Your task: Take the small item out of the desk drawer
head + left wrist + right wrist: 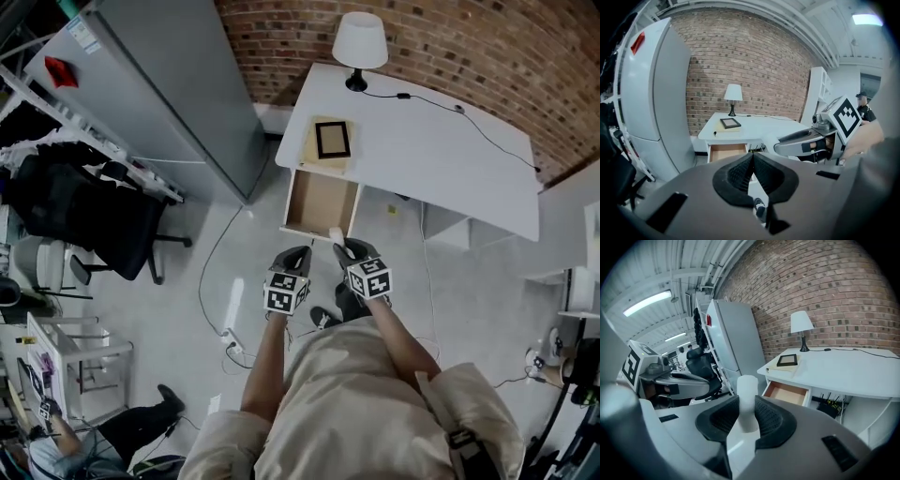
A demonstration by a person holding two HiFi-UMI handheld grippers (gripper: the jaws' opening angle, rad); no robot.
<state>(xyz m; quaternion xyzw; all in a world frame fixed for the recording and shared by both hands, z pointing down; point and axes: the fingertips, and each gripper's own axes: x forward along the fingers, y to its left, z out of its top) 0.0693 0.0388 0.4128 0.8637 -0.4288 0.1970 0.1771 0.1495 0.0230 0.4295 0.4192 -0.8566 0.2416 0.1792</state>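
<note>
My right hand-held gripper [746, 420] is clamped on a white tube [747, 390]. The tube stands up between the two black pads and pokes out past them. It is out of the drawer [322, 202], near the bottom edge of it in the head view. My left hand-held gripper [753, 174] is squeezed closed, pad against pad, with nothing in it. It sits just left of the right one, and they do not touch.

The drawer is pulled out from the white surface [422, 150], in the middle of the head view. I can see its brown bottom.

On the surface, right above the drawer, a black frame [332, 139] lies flat on a tan book [312, 148]. At the top edge of the surface, by the brick wall [450, 47], stands a lamp [360, 42] with a white shade. A thin black cable [487, 136] runs from the lamp across the surface to the right.

A tall grey cabinet [159, 94] stands at the upper left, close to the left side of the surface. Lower at the left is a black chair [84, 216]. A white power strip [232, 314] lies on the floor left of my arms. A person [131, 436] sits in the lower left corner. In the right gripper view, a black box [829, 406] with short sticks stands under the surface, right of the drawer.
</note>
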